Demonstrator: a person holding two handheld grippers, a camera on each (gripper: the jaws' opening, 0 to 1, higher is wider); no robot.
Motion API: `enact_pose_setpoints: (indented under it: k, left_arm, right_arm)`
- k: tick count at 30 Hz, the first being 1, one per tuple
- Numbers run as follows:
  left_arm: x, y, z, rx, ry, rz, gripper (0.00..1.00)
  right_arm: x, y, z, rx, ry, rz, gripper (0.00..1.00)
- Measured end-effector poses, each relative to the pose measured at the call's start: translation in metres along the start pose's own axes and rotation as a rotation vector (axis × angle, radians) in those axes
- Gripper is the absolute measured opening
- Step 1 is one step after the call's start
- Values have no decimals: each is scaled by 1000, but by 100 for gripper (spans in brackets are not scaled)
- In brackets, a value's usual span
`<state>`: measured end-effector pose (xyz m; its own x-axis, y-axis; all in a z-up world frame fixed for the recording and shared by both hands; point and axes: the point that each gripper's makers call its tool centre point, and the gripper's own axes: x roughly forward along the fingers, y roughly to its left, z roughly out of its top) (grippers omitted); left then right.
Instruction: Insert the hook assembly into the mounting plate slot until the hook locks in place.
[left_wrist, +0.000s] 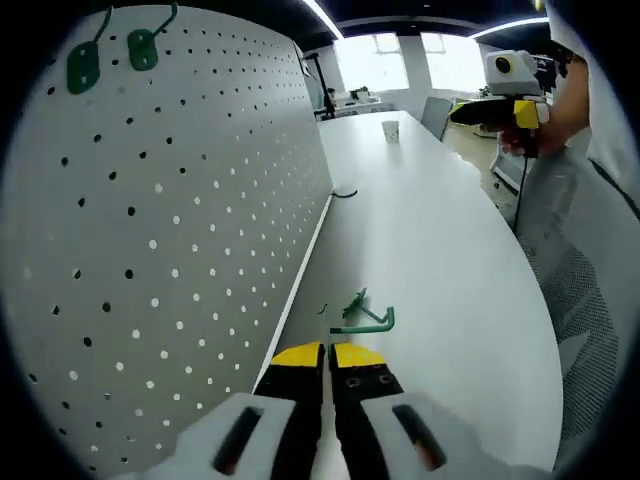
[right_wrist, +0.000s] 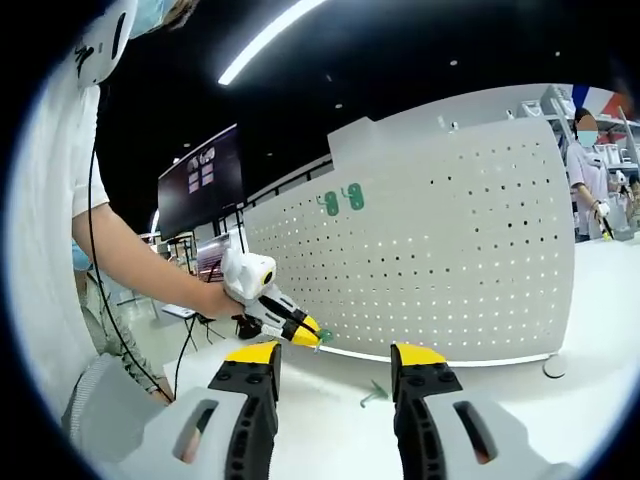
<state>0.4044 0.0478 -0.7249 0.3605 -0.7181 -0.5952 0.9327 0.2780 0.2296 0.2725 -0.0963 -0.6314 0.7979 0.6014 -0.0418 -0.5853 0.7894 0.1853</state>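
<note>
- Looking along the left gripper (left_wrist: 328, 356) in the left gripper view, we see its yellow-tipped jaws pressed together, with nothing clearly caught between them.
- Just past those tips a green hook (left_wrist: 364, 317) lies on the white table (left_wrist: 430, 240) — loose, close to the foot of the pegboard.
- We see the white pegboard (left_wrist: 170, 230) standing upright along the table's edge; two green hooks (left_wrist: 112, 55) already hang near its top corner.
- Farther down the table a paper cup (left_wrist: 391, 130) stands well apart from the hook, and a thin dark wire (left_wrist: 344, 193) lies at the board's base.
- At the upper right of this view we find the right gripper (left_wrist: 470, 112), held up in a hand (left_wrist: 535, 135) away from the table.
- In the right gripper view, our right gripper (right_wrist: 333, 356) shows its jaws spread wide with a clear gap between them — nothing held.
- Between those jaws we see the green hook (right_wrist: 375, 395) lying on the table (right_wrist: 560, 340), in front of the pegboard (right_wrist: 430, 250).
- The left gripper (right_wrist: 304, 330) comes in from the left, its tips closed and lowered near the board's foot; a small green bit shows at the tips, though we cannot tell whether it is gripped.
- The two hanging hooks (right_wrist: 342, 199) show high on the board, and another person (right_wrist: 590, 160) stands at the far right.
</note>
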Motion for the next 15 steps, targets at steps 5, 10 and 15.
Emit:
enact_pose_setpoints:
  k: [5,10,15]
  left_arm:
    - [-8,3,13,-14,-41,39,1]
    - [-17,9,20,-51,-84,86,1]
    - [-24,9,20,-78,-104,118,1]
  right_arm:
    - [0,0,2,-5,-7,1,42]
    - [1,2,3,-14,-13,3,42]
    - [0,3,4,-25,-19,2,42]
